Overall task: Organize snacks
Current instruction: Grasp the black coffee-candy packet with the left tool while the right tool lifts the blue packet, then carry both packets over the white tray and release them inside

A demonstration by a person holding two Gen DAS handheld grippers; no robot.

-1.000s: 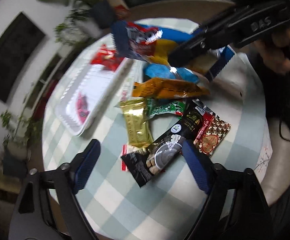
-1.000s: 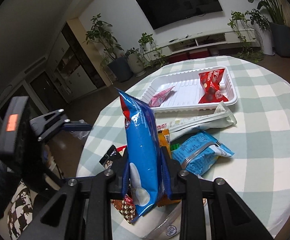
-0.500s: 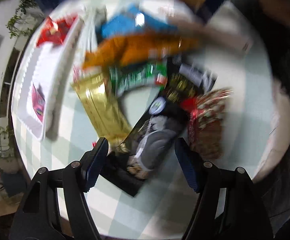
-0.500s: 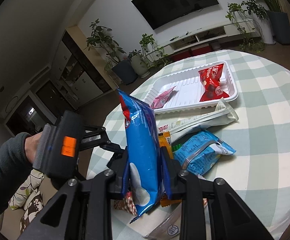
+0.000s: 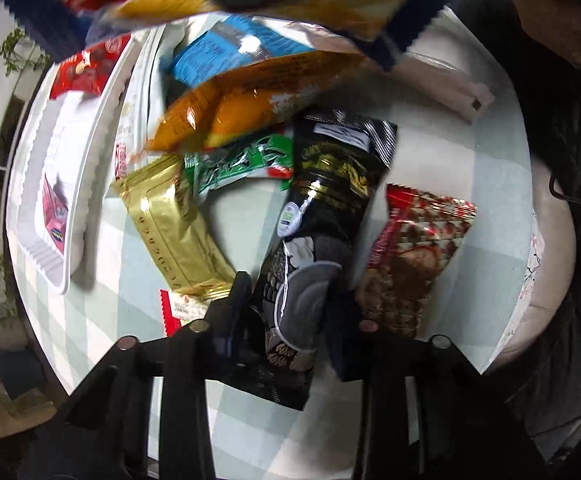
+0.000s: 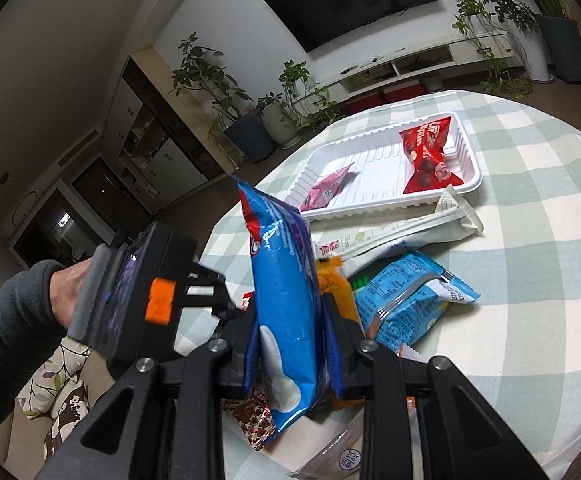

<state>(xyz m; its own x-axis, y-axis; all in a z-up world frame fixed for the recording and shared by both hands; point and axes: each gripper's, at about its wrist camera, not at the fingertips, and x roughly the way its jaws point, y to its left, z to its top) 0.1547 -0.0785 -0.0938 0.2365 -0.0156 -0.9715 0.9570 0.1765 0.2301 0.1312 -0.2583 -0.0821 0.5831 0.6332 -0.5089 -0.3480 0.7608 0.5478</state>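
Tabletop (image 6: 530,240), round and checked, has open cloth on the side away from the pile, up to its curved edge. White tray (image 6: 470,178) lies near the far edge with a red packet (image 6: 426,156) and a pink packet (image 6: 326,192) inside. The right gripper (image 6: 290,344) has its jaws clenched on a blue bag (image 6: 286,292), held upright above the pile. Only the left view shows the black packet (image 5: 322,216), long axis pointing away from the camera; the left gripper (image 5: 288,320) has its jaws closing around its near end.
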